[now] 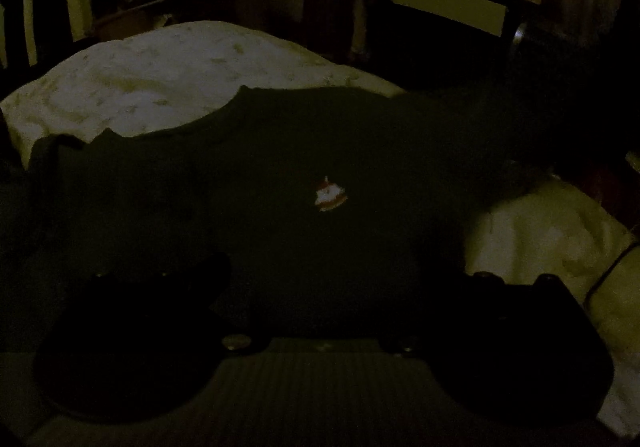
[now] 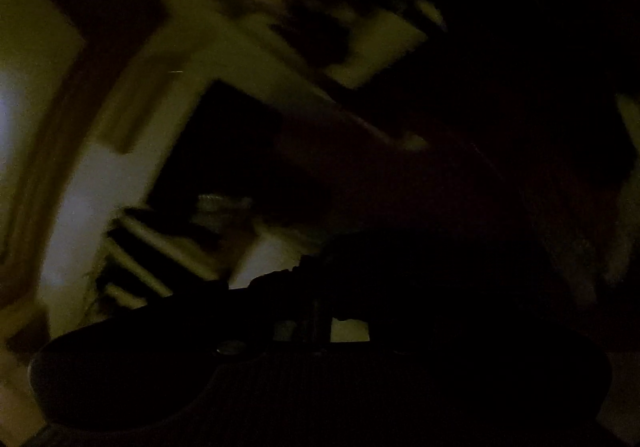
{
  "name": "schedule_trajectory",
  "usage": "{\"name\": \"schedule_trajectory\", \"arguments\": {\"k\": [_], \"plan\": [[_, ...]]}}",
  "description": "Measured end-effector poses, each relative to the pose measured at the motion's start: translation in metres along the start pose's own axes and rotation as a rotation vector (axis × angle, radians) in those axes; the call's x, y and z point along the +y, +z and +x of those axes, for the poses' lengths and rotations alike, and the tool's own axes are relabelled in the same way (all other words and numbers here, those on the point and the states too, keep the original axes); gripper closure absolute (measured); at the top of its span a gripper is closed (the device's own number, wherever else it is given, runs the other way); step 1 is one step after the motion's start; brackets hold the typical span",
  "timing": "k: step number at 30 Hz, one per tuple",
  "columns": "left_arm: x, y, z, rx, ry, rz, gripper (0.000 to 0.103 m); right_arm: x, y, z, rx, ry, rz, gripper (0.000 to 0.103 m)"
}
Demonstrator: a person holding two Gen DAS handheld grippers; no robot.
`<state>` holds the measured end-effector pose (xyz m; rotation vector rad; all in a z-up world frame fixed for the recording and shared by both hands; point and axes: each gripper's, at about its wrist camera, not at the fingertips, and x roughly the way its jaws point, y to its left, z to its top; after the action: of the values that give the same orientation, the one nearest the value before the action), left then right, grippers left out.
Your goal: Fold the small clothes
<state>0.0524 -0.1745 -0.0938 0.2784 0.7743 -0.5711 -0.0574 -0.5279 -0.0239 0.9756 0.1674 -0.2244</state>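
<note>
- A dim room is showing in the left wrist view, with a pale, faintly patterned bedsheet [image 1: 160,75] covering the surface and dark furniture standing behind it.
- A dark T-shirt [image 1: 280,151] is lying spread flat across the bedsheet, its curved neckline facing the far left and a small red-and-white emblem [image 1: 329,194] sitting near its middle.
- The left gripper [image 1: 332,279] is hovering low over the near edge of the T-shirt, its two dark fingers standing wide apart and holding nothing.
- A dark blurred shape, perhaps an arm, is reaching in from the right over the shirt's far right side; what it is cannot be told.
- The right wrist view is smeared and very dark, pointing up at pale walls and a dark doorway [image 2: 224,151].
- The right gripper [image 2: 320,311] is showing only as a black silhouette, so whether it is open or holding cloth cannot be told.
</note>
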Motion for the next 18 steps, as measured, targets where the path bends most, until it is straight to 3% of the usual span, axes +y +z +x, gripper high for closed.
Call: {"name": "schedule_trajectory", "arguments": {"k": [1, 2, 4, 6, 9, 12, 14, 15, 17, 18], "plan": [[-0.003, -0.003, 0.001, 0.011, 0.018, 0.028, 0.0, 0.016, 0.014, -0.003, -0.035, 0.014, -0.048, 0.098], [-0.004, -0.007, 0.004, 0.02, 0.029, 0.044, 0.0, 0.029, 0.027, -0.007, -0.076, 0.016, -0.095, 0.098], [0.0, -0.015, 0.012, 0.058, 0.014, 0.016, 0.0, 0.044, 0.051, -0.003, -0.062, 0.033, -0.11, 0.103], [0.007, -0.018, 0.019, 0.08, 0.012, -0.012, 0.0, 0.05, 0.057, -0.003, -0.069, -0.003, -0.135, 0.103], [0.019, -0.02, 0.022, 0.1, 0.003, -0.032, 0.0, 0.04, 0.063, -0.011, -0.105, 0.001, -0.127, 0.103], [0.026, -0.021, 0.02, 0.105, 0.008, -0.031, 0.0, 0.018, 0.052, -0.002, -0.027, -0.033, -0.044, 0.098], [0.026, -0.021, 0.02, 0.113, 0.011, -0.025, 0.0, 0.012, 0.036, 0.006, 0.07, -0.02, -0.027, 0.068], [0.027, -0.022, 0.019, 0.119, 0.008, -0.021, 0.0, 0.009, 0.026, 0.012, 0.135, -0.014, -0.039, 0.059], [0.026, -0.024, 0.017, 0.122, 0.003, -0.028, 0.0, 0.004, 0.005, 0.023, 0.21, -0.038, -0.069, 0.008], [0.026, -0.024, 0.017, 0.121, 0.006, -0.031, 0.0, 0.001, -0.004, 0.029, 0.23, -0.059, -0.093, 0.001]]}}
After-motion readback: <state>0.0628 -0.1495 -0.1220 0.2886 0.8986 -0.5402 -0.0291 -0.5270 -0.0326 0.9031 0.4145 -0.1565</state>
